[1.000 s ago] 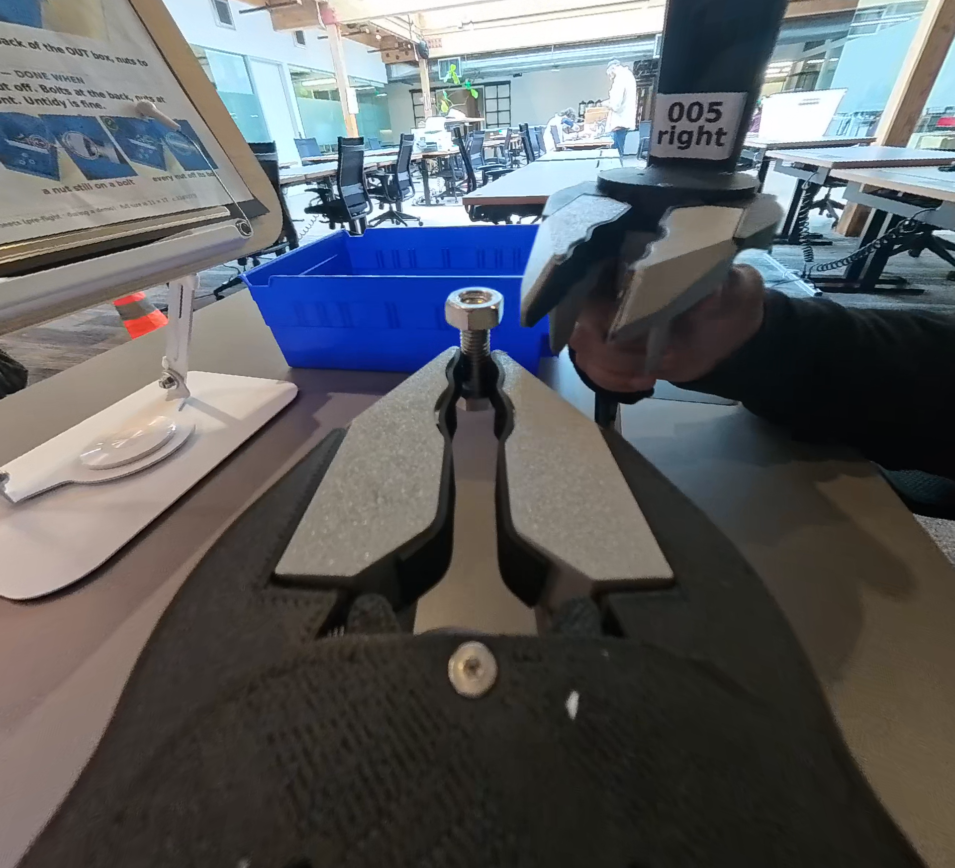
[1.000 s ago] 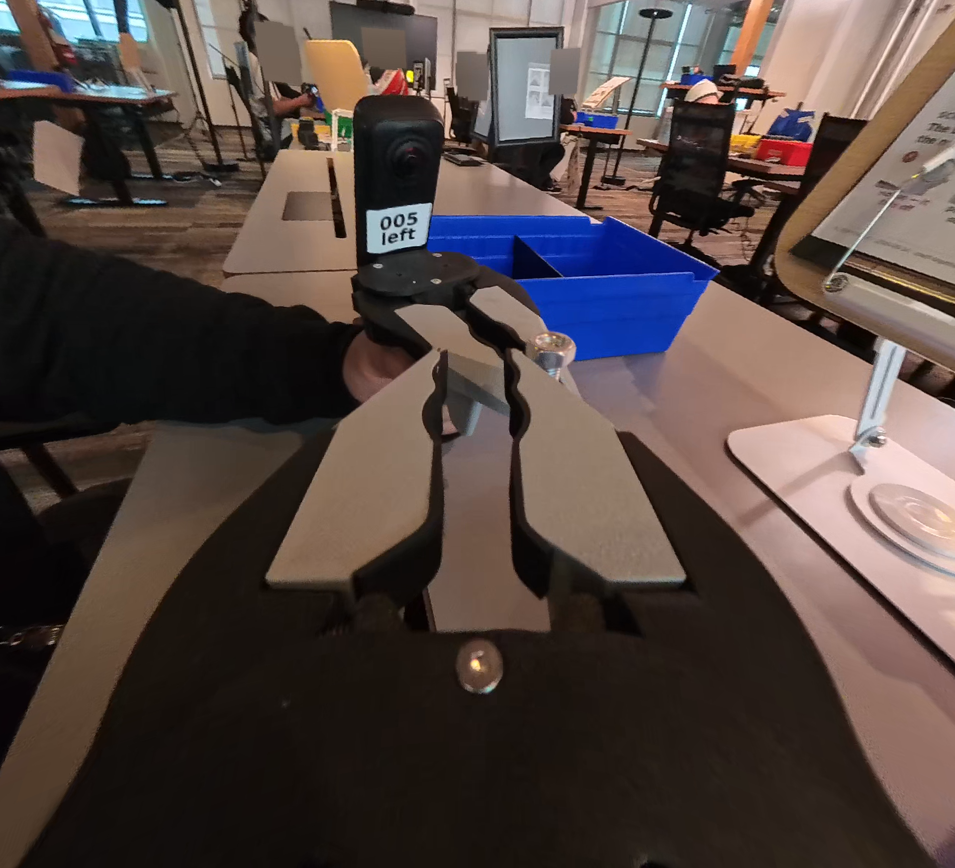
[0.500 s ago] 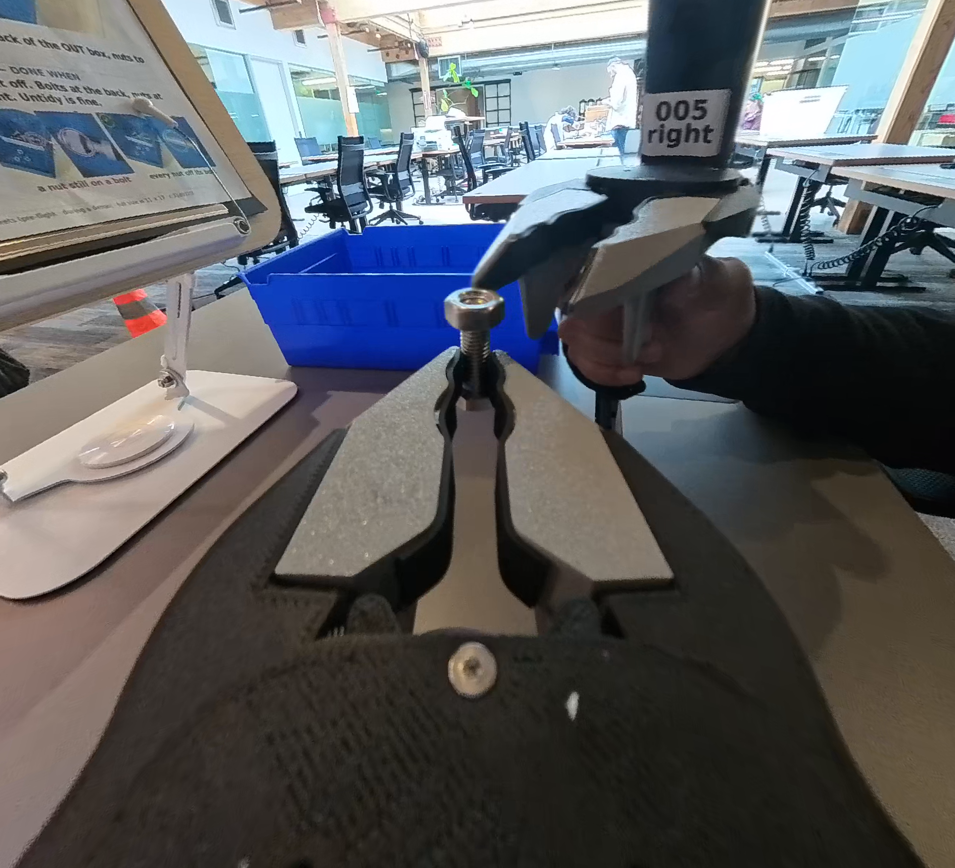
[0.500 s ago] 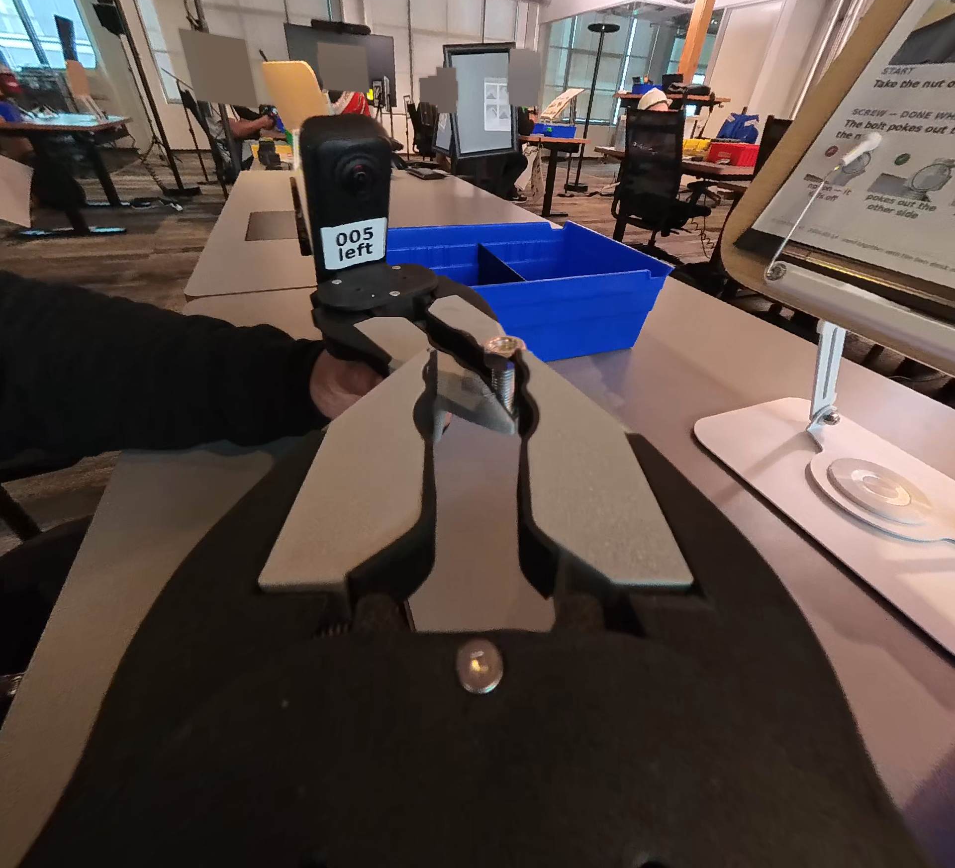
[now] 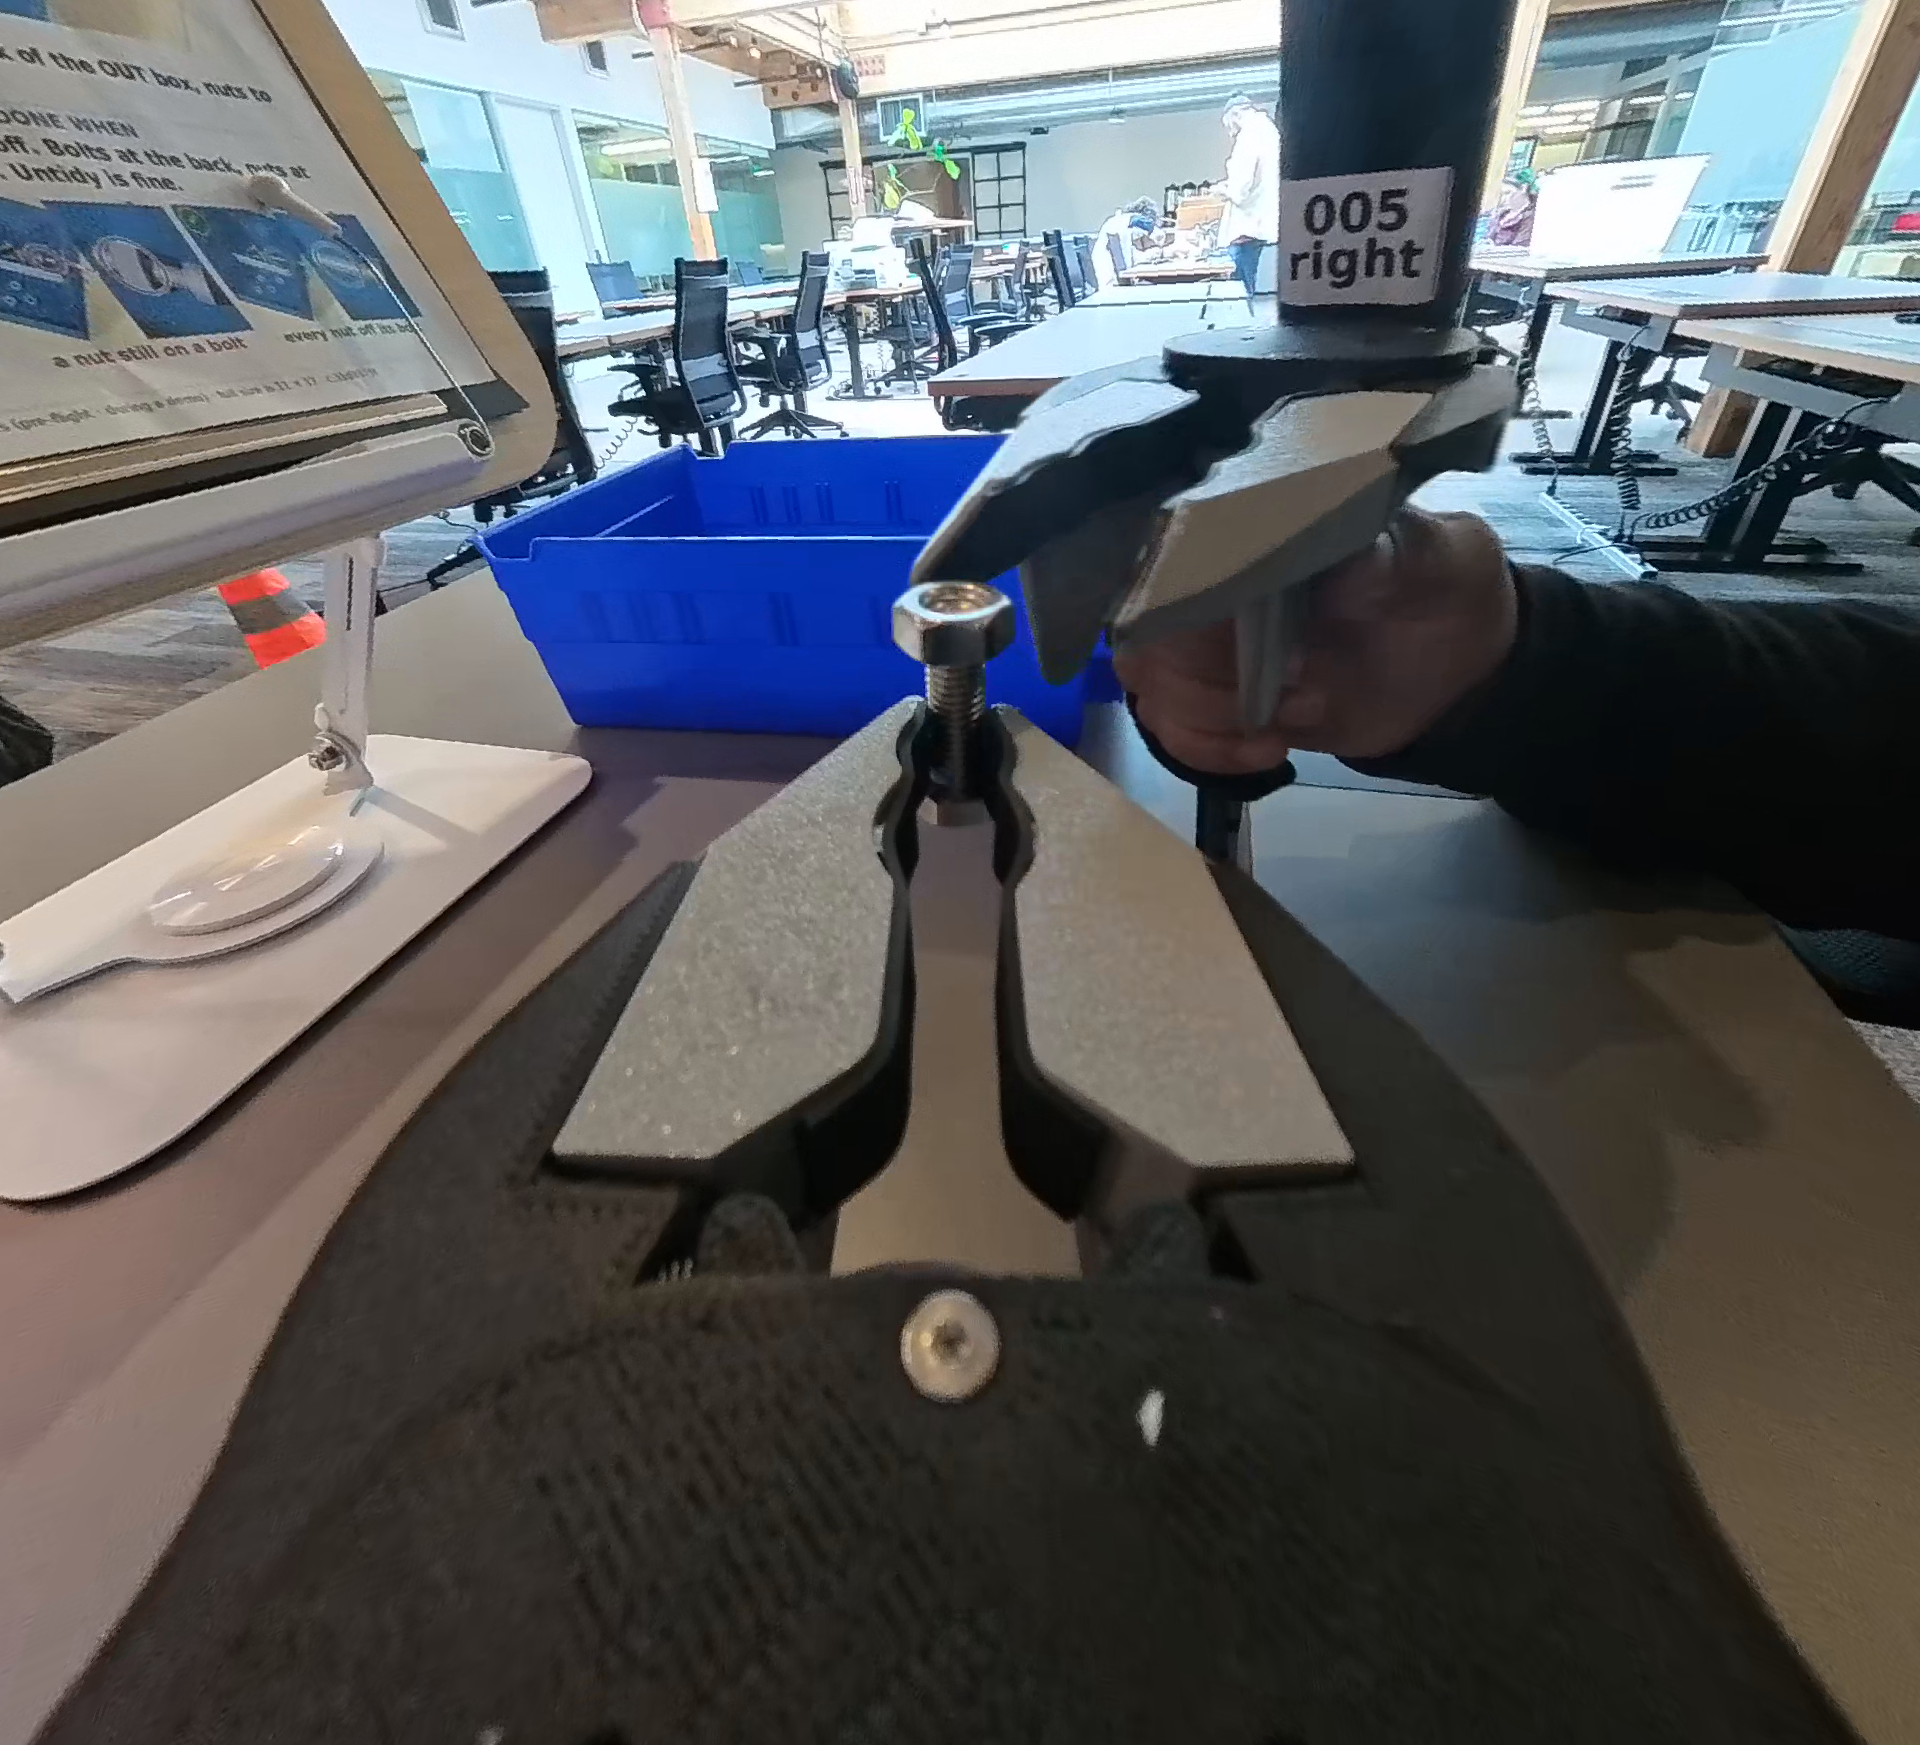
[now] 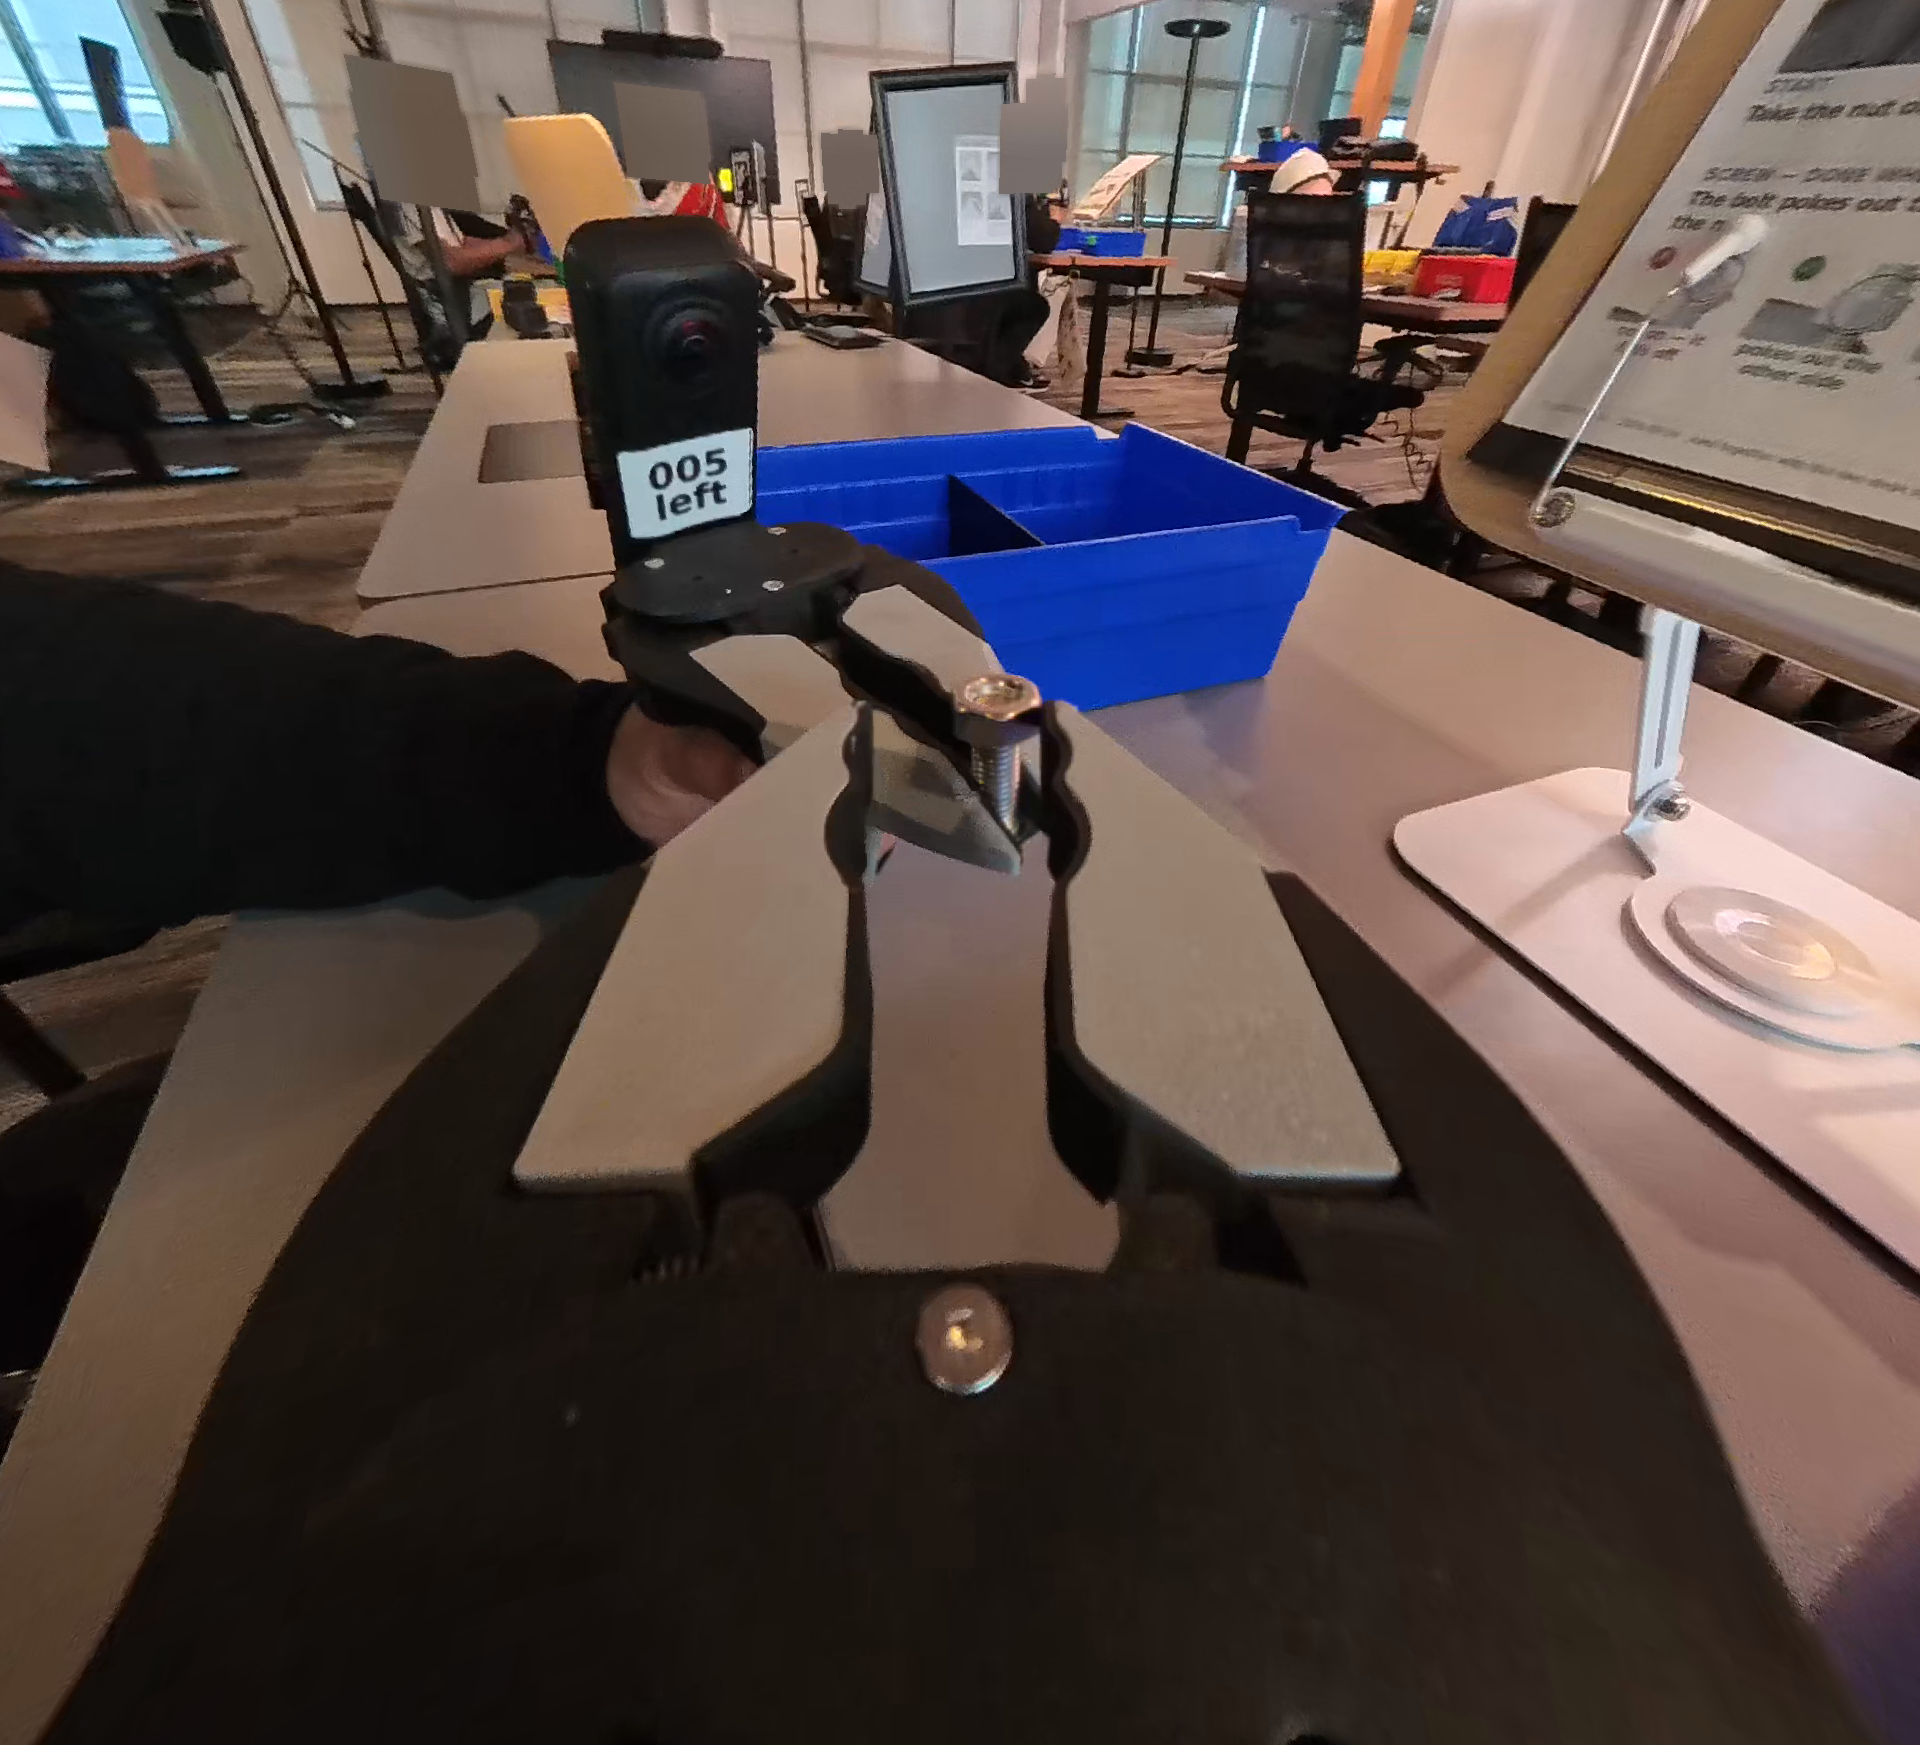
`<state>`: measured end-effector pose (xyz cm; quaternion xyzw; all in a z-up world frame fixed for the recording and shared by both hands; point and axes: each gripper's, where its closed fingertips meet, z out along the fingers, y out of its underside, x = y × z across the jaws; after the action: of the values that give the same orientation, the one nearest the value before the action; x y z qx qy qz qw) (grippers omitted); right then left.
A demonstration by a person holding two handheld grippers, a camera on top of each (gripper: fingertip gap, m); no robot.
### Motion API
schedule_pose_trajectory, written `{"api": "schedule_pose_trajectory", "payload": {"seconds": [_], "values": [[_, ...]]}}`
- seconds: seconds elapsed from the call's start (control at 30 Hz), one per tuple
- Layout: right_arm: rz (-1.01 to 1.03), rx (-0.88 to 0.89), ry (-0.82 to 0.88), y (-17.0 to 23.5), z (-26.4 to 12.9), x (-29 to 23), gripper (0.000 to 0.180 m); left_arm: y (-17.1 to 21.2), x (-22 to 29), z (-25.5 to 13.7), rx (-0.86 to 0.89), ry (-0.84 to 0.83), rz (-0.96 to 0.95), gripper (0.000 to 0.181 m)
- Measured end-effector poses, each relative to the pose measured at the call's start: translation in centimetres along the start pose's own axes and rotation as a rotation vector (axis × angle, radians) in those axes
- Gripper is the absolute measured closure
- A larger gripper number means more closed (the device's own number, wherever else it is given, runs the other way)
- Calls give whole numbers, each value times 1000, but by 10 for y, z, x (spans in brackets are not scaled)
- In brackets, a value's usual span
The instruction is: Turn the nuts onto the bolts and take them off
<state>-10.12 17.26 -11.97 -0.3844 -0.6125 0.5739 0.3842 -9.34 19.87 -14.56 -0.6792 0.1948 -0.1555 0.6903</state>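
My left gripper (image 5: 954,745) is shut on the lower part of a steel bolt (image 5: 954,708) and holds it upright above the grey table (image 5: 1558,1020). A hex nut (image 5: 953,620) sits on the bolt's top end. My right gripper (image 6: 958,739) is open, with its fingertips on either side of the nut (image 6: 995,696), which is closer to the right finger and apart from both. In the left wrist view the right gripper (image 5: 1003,615) reaches in from the right, one finger over the nut. The bolt's head is hidden in the left jaws.
A blue divided bin (image 6: 1143,615) stands behind the grippers on the table; it also shows in the left wrist view (image 5: 727,635). An instruction board on a white stand (image 5: 260,864) sits at the left, seen at the right in the right wrist view (image 6: 1662,822). Office desks and chairs lie beyond. Left and right tips are no more than a few centimetres apart.
My right gripper has moved in toward the bolt, and its open fingertips now flank the nut. My left gripper has kept the bolt still.
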Motion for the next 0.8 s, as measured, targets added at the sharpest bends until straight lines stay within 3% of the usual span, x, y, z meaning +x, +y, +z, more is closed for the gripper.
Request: {"api": "schedule_pose_trajectory", "payload": {"seconds": [0.13, 0.2, 0.37, 0.7, 0.73, 0.8], "values": [[-30, -3, -12, -1, -3, -6, 155, -1, -3, -1, 6, -15, -3, 174], [-20, 5, -76, -2, -3, -16, 172, 0, -5, -2, 3, -20, -10, 174], [-34, 27, -14, -7, -6, -6, 157, 1, -3, 0, -2, -11, -6, 174], [-21, -29, 11, 4, 0, -3, 148, 2, -3, 0, -15, -20, 11, 173], [-32, -28, 2, 3, -2, -5, 151, 1, -4, 0, -11, -25, 8, 173], [-44, -7, -79, 0, -5, -18, 178, 2, -7, -1, -17, -35, -1, 174]]}}
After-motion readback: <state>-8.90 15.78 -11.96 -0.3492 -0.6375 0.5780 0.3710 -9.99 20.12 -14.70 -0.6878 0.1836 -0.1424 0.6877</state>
